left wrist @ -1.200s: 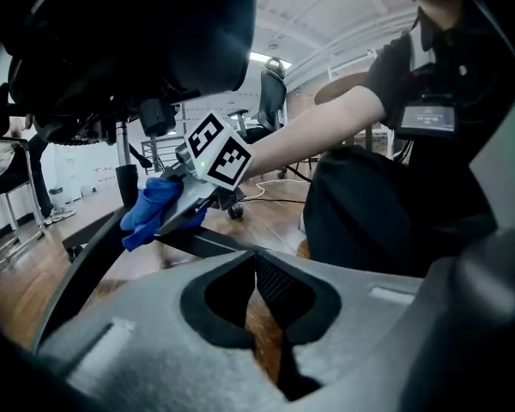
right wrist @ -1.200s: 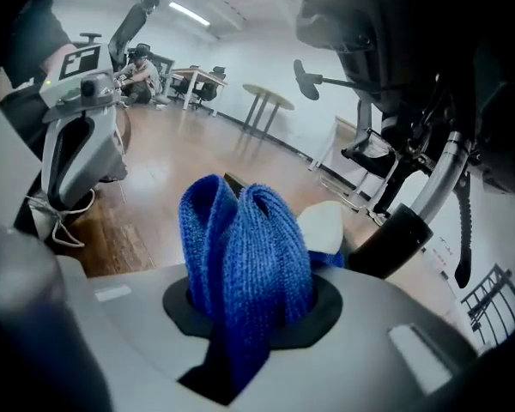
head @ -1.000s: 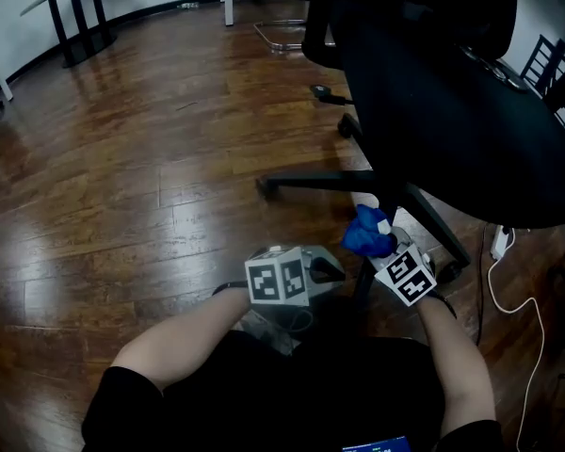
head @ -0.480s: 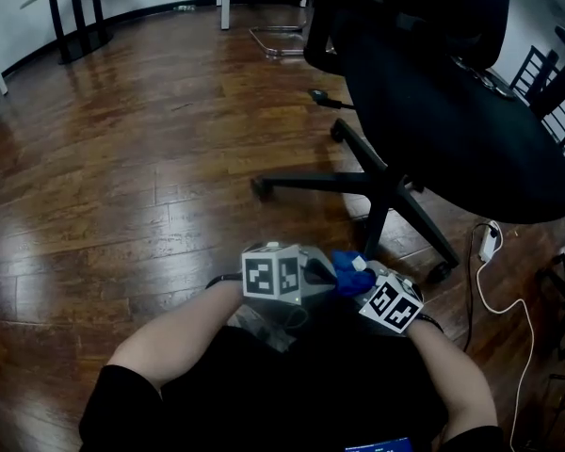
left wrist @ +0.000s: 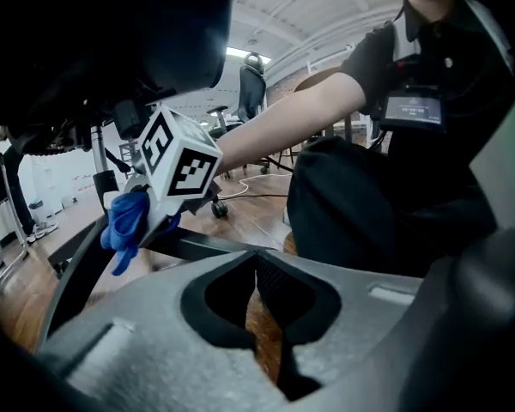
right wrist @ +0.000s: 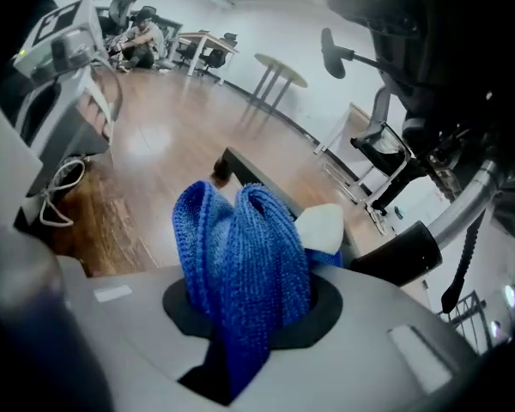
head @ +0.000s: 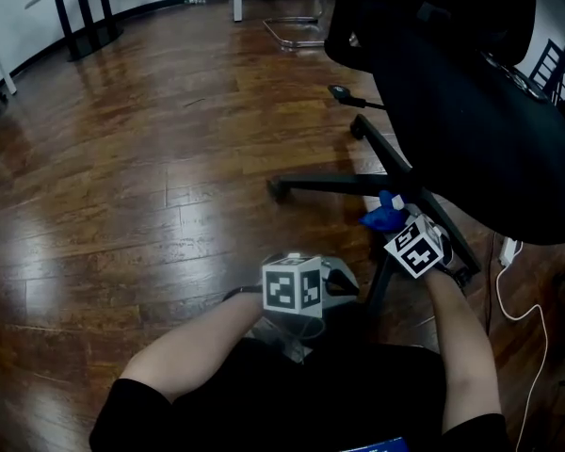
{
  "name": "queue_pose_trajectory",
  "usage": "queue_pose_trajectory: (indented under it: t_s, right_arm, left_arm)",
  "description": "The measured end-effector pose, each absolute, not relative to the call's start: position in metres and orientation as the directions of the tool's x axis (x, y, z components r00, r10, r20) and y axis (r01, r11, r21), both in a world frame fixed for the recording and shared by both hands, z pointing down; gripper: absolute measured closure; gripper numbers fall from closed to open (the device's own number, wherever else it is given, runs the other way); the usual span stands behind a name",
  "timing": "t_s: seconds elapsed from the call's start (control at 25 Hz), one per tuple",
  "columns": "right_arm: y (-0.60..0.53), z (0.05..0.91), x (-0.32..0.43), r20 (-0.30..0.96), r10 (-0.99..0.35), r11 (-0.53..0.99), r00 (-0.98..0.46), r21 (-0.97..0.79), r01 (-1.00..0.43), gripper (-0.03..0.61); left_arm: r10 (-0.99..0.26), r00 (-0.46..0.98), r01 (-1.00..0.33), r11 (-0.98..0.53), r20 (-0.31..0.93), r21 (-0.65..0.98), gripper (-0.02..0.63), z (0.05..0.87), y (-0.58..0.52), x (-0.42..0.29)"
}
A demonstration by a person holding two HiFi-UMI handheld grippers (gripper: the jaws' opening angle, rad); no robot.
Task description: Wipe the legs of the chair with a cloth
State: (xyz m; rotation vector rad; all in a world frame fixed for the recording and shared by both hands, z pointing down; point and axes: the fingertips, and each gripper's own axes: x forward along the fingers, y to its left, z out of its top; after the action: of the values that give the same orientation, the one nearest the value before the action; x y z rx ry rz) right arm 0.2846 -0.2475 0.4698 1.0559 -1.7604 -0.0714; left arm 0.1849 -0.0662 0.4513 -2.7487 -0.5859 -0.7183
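The right gripper (head: 395, 226) clamps a bunched blue cloth (head: 379, 217), which sits at the chair leg (head: 330, 184) just ahead of its jaws. The left gripper (head: 347, 282), beside it, is closed and empty.

Right gripper (right wrist: 257, 303): jaws clamped on blue knit cloth (right wrist: 245, 247), bunched in 2 upright folds w/ one tail hanging down thru the gap. White tip pokes out just behind the cloth, right side; can't tell what it is. Black chair leg (right wrist: 240, 163) runs across right behind the cloth, its far end down on the wood floor (right wrist: 154, 136). 2nd dark leg (right wrist: 403, 256) at right, blurred. Bkgd: round table (right wrist: 279, 63), office chairs, white wall.
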Motion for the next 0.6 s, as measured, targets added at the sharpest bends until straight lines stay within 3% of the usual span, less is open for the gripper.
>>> queue_pose_trajectory:
  t_s: [0.32,0.48,0.6]
  right_arm:
    - [-0.120,0.508,0.211,0.856,-0.464,0.819,-0.230,0.315,-0.480,0.494]
    - [-0.076,0.523,0.187,0.891,-0.398,0.871,-0.216,0.294,-0.393,0.493]
    - [-0.089,0.522,0.195,0.901,-0.390,0.864,-0.190,0.287,-0.413,0.492]
  left_arm:
    - [0.282,0.757,0.455,-0.875,0.589,-0.166,0.612,0.460,-0.068,0.172]
    - [0.261,0.752,0.451,-0.873,0.605,-0.185,0.612,0.457,-0.069,0.169]
    - [0.264,0.758,0.448,-0.875,0.596,-0.183,0.612,0.454,-0.068,0.169]
